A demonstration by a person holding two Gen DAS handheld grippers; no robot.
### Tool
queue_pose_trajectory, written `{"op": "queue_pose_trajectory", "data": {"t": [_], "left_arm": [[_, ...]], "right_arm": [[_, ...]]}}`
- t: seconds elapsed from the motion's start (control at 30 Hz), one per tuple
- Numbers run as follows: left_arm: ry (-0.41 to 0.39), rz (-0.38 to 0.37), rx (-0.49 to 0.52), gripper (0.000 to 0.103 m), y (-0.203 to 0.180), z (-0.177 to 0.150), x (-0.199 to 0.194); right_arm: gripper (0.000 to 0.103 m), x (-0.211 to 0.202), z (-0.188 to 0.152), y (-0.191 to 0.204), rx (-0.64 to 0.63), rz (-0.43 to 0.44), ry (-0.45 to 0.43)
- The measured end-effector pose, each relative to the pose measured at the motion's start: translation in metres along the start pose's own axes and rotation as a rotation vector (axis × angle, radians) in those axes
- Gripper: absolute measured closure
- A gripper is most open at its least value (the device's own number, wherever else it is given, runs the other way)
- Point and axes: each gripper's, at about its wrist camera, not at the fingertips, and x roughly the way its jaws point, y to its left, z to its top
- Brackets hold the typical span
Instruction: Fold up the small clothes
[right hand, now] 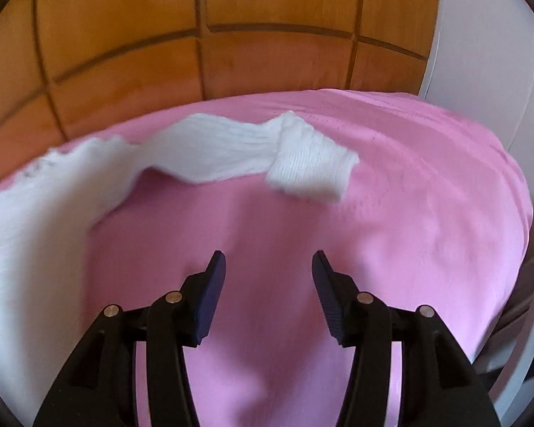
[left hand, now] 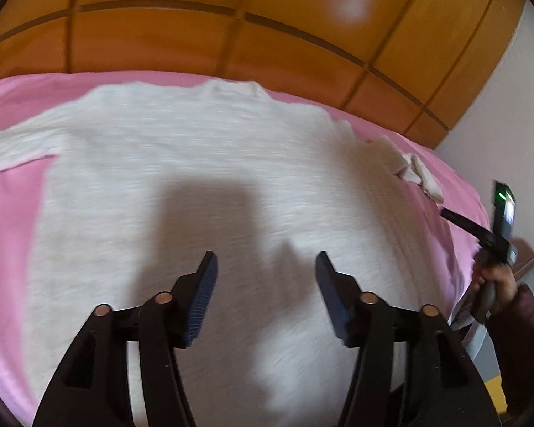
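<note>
A white knit sweater (left hand: pixel 203 163) lies spread flat on the pink bed sheet (left hand: pixel 7 227), collar toward the headboard. My left gripper (left hand: pixel 266 267) is open and empty, hovering over the sweater's body. My right gripper (right hand: pixel 269 267) is open and empty over bare pink sheet (right hand: pixel 409 213). The sweater's right sleeve (right hand: pixel 231 149) stretches out ahead of it, its cuff (right hand: pixel 309 167) folded back. The sweater's body (right hand: pixel 25 235) lies to the left. The right gripper and the hand holding it also show at the right edge of the left wrist view (left hand: pixel 495 249).
A wooden panelled headboard (left hand: pixel 231 35) stands behind the bed. A white wall (right hand: pixel 487 53) is to the right. The bed's edge drops off at the right, with furniture (right hand: pixel 530 306) beside it.
</note>
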Motion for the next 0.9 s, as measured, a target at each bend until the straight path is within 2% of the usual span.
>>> {"op": "queue_pose_trajectory", "data": {"t": [0.13, 0.17, 0.2, 0.27, 0.37, 0.5, 0.6, 0.67, 0.73, 0.77, 0.8, 0.9], "left_arm": [[0.041, 0.004, 0.029, 0.043, -0.011, 0.001, 0.022], [0.046, 0.018, 0.037, 0.043, -0.014, 0.002, 0.026], [0.051, 0.023, 0.041, 0.043, -0.014, 0.003, 0.029], [0.062, 0.034, 0.039, 0.043, -0.013, 0.004, 0.036], [0.081, 0.043, 0.034, 0.043, -0.010, 0.004, 0.047], [0.080, 0.049, 0.055, 0.033, -0.013, 0.003, 0.052], [0.077, 0.065, 0.068, 0.032, -0.017, 0.003, 0.054], [0.074, 0.066, 0.065, 0.031, -0.018, 0.002, 0.055], [0.074, 0.071, 0.063, 0.031, -0.019, 0.002, 0.055], [0.076, 0.072, 0.061, 0.031, -0.018, 0.003, 0.055], [0.077, 0.073, 0.057, 0.031, -0.018, 0.003, 0.055], [0.087, 0.079, 0.048, 0.031, -0.019, 0.005, 0.056]], "right_arm": [[0.057, 0.041, 0.017, -0.011, -0.039, -0.071, 0.044], [0.074, 0.045, 0.021, -0.015, -0.045, -0.089, 0.050], [0.103, 0.047, 0.026, -0.020, -0.053, -0.120, 0.060], [0.103, 0.038, 0.037, -0.033, -0.027, -0.115, 0.042], [0.103, -0.002, 0.057, -0.060, 0.016, -0.124, -0.052], [0.103, -0.053, 0.083, -0.115, 0.095, -0.194, -0.162], [0.103, -0.069, 0.095, -0.148, 0.147, -0.261, -0.187], [0.103, -0.065, 0.094, -0.163, 0.171, -0.202, -0.158], [0.097, -0.056, 0.086, -0.160, 0.160, -0.163, -0.134], [0.071, -0.051, 0.082, -0.154, 0.145, -0.138, -0.128], [0.051, -0.049, 0.070, -0.144, 0.139, -0.103, -0.129], [0.037, -0.034, 0.051, -0.108, 0.114, -0.005, -0.098]]}}
